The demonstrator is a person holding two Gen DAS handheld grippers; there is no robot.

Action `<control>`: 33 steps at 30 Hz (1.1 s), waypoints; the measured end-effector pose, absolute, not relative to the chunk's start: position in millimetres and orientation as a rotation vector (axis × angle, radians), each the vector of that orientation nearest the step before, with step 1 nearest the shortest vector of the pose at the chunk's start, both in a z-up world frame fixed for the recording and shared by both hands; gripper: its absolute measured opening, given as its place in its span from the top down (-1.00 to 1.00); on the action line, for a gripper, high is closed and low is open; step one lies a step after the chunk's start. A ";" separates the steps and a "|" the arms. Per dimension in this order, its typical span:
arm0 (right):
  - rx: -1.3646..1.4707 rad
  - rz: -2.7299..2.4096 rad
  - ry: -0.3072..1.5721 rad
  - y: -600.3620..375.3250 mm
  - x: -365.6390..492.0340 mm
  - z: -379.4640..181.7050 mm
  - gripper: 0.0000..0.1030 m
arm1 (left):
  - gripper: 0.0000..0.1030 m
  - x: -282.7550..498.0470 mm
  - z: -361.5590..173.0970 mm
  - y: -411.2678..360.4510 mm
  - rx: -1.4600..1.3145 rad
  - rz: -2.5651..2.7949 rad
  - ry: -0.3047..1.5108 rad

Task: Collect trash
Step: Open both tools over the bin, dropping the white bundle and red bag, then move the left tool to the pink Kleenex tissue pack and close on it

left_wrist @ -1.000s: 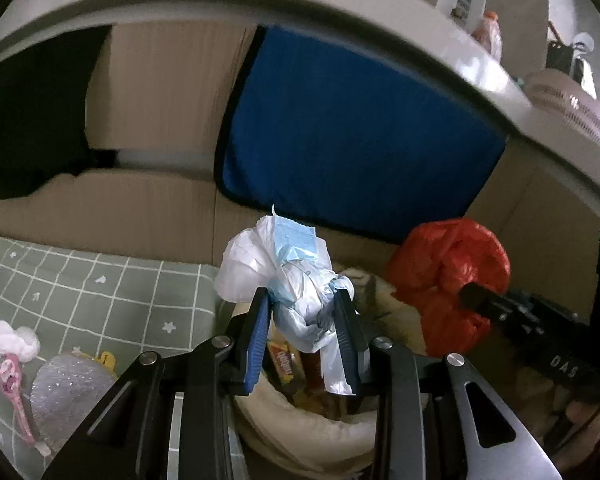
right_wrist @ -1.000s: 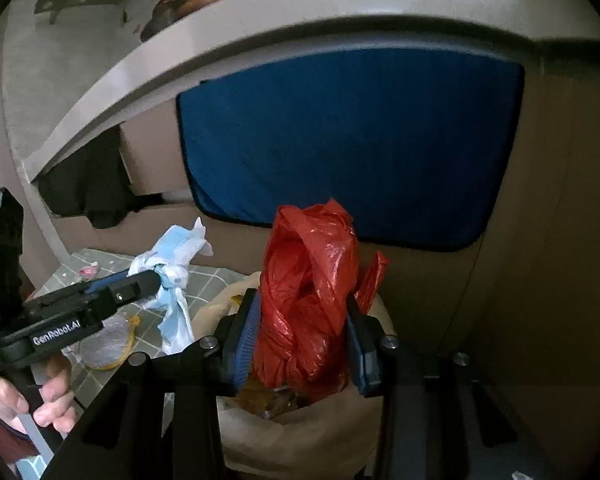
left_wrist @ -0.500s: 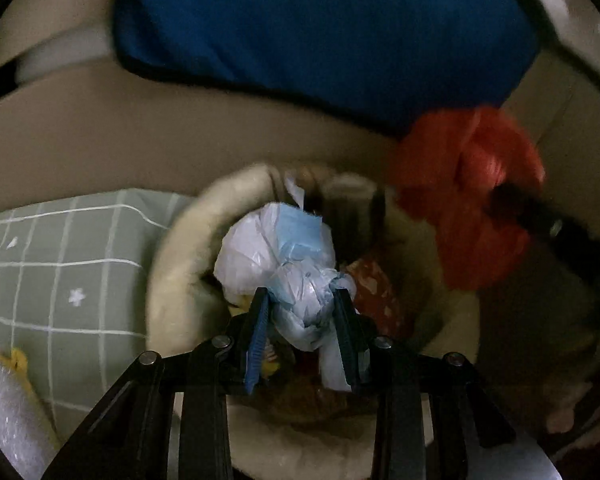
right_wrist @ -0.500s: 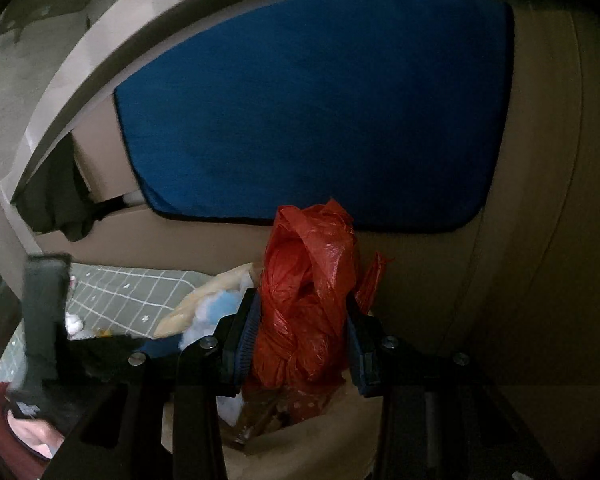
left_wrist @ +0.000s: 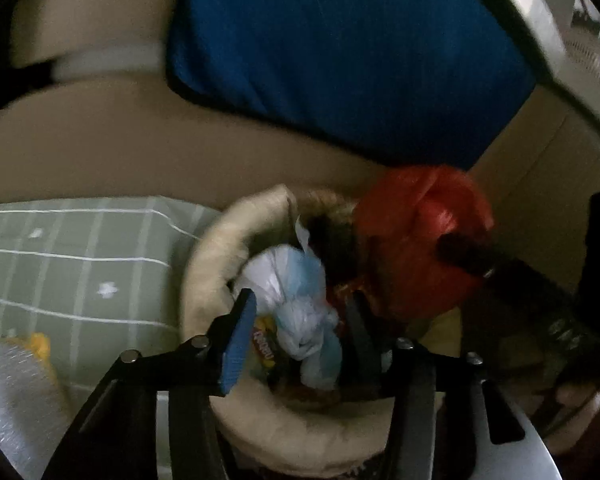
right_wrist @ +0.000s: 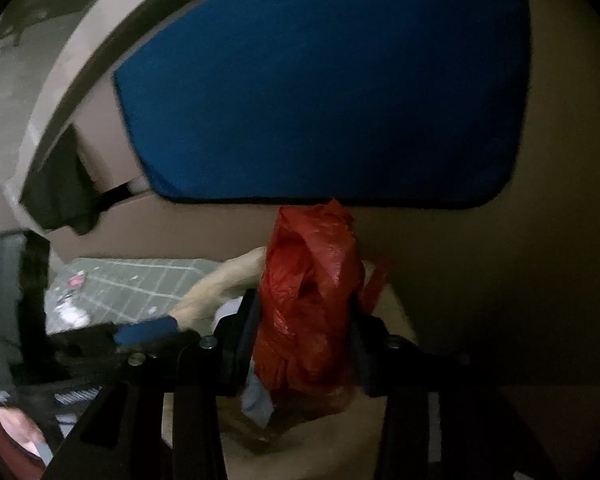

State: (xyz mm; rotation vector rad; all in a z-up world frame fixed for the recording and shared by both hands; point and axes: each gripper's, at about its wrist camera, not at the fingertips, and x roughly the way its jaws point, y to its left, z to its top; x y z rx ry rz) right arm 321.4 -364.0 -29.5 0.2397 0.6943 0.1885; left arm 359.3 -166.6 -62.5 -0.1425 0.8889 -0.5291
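The cream trash bag (left_wrist: 208,276), its rim rolled over and its mouth open, is the landmark here. In the left wrist view the left gripper (left_wrist: 300,320) hangs right over that mouth with its jaws spread apart; the blue pad (left_wrist: 238,344) of one finger stands clear to the left of the white and light-blue knotted bundle (left_wrist: 296,300), and the opposite finger is dark and partly hidden, so the bundle lies loose between them, down inside the mouth on top of other rubbish, beside a yellow wrapper (left_wrist: 265,350) with red lettering. Just right of the bag's mouth, at its far edge, the right gripper (right_wrist: 306,328) is clamped on the red plastic bag (right_wrist: 312,292), which bulges up between the two fingers in the right wrist view; the same red bag (left_wrist: 424,240) shows over the bag's right rim in the left view. Whether it touches the rim I cannot tell. Left of the bag lies a green grid-patterned cloth (left_wrist: 80,256), and behind the bag a large blue panel (right_wrist: 324,80) sits against a beige wall. Both views are dim and somewhat blurred.
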 end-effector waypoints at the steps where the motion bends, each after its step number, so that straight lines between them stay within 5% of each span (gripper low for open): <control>1: 0.233 0.199 0.699 -359.6 321.5 -29.5 0.09 | -0.01 354.3 -58.4 -161.9 -0.153 -0.526 0.873; 3: 0.211 0.201 0.691 -351.8 318.9 -27.0 -0.17 | -0.02 345.4 -45.6 -152.1 -0.174 -0.519 0.827; 8: 0.191 0.200 0.656 -343.4 306.2 -8.4 -0.40 | -0.02 313.8 -16.5 -124.6 -0.187 -0.457 0.692; 23: 0.024 0.326 0.551 -246.8 263.4 51.6 -0.32 | -0.02 237.3 38.1 -1.8 -0.275 -0.216 0.525; 33: -0.068 0.426 0.574 -160.9 267.4 44.8 -0.32 | -0.02 218.0 14.3 135.9 -0.422 0.043 0.512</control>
